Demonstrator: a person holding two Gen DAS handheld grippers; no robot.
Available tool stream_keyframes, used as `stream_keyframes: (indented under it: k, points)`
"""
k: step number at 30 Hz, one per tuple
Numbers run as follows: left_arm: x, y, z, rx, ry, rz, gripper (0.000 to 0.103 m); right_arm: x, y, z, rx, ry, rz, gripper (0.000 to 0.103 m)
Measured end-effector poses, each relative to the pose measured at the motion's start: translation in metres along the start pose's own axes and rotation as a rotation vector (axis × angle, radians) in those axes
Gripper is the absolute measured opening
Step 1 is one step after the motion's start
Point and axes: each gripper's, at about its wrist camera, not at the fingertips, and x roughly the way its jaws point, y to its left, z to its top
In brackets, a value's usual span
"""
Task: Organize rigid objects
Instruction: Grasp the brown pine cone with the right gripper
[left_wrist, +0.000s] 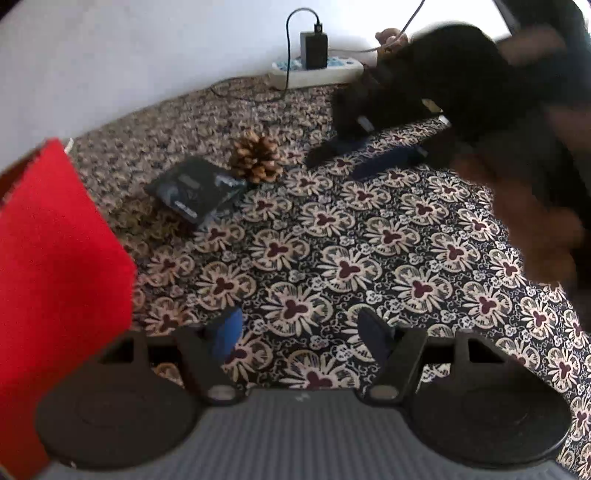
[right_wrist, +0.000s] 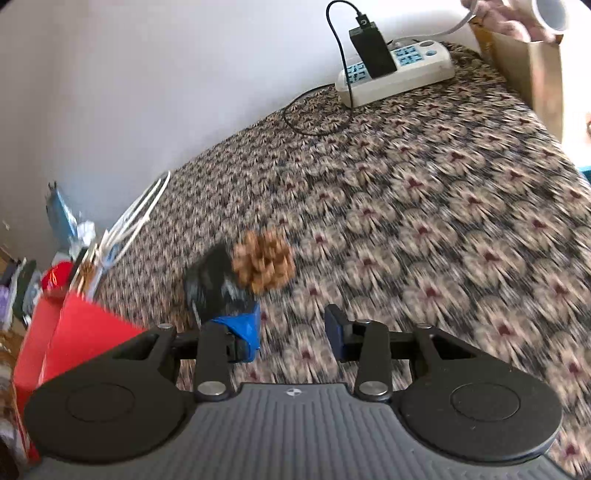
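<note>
My left claw (left_wrist: 299, 332) and right claw (right_wrist: 293, 328) are both wide, holding nothing, over the flowery cloth counter (left_wrist: 332, 236). A brown pine cone (left_wrist: 256, 158) touches a dark shiny packet (left_wrist: 195, 192) near the white wall (left_wrist: 129, 55).

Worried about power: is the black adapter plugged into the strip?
Plugged in: the black adapter stands seated in the white power strip, cable attached.

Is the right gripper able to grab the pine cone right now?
Probably yes: the right gripper is open and empty, with only patterned cloth before the pine cone; the dark packet sits beside it.
</note>
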Motion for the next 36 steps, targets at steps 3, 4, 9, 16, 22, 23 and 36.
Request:
stream_keyframes:
  k: [3, 4, 9, 16, 22, 23, 36]
  points:
    - [0.005, 0.007, 0.003, -0.010, -0.003, -0.019, 0.070, 0.017, 0.005, 0.021, 0.021, -0.032, 0.023, 0.022]
    - [0.006, 0.009, 0.004, -0.013, -0.008, -0.024, 0.070, 0.023, 0.007, 0.027, 0.027, -0.049, 0.027, 0.022]
    - [0.011, 0.018, 0.013, -0.027, -0.025, -0.047, 0.070, 0.056, 0.014, 0.048, 0.031, -0.045, 0.027, 0.022]
    - [0.020, 0.027, 0.019, -0.030, -0.037, -0.061, 0.070, 0.066, 0.014, 0.040, -0.039, 0.025, 0.049, 0.022]
    - [0.021, 0.026, 0.021, -0.030, -0.048, -0.076, 0.070, 0.040, -0.002, 0.019, 0.007, 0.070, 0.114, 0.023]
    - [0.022, 0.026, 0.022, -0.029, -0.049, -0.078, 0.070, 0.036, -0.007, 0.015, 0.025, 0.082, 0.124, 0.024]
    - [0.021, -0.001, 0.023, 0.017, -0.070, -0.110, 0.069, -0.014, -0.040, -0.037, 0.233, 0.133, 0.219, 0.025]
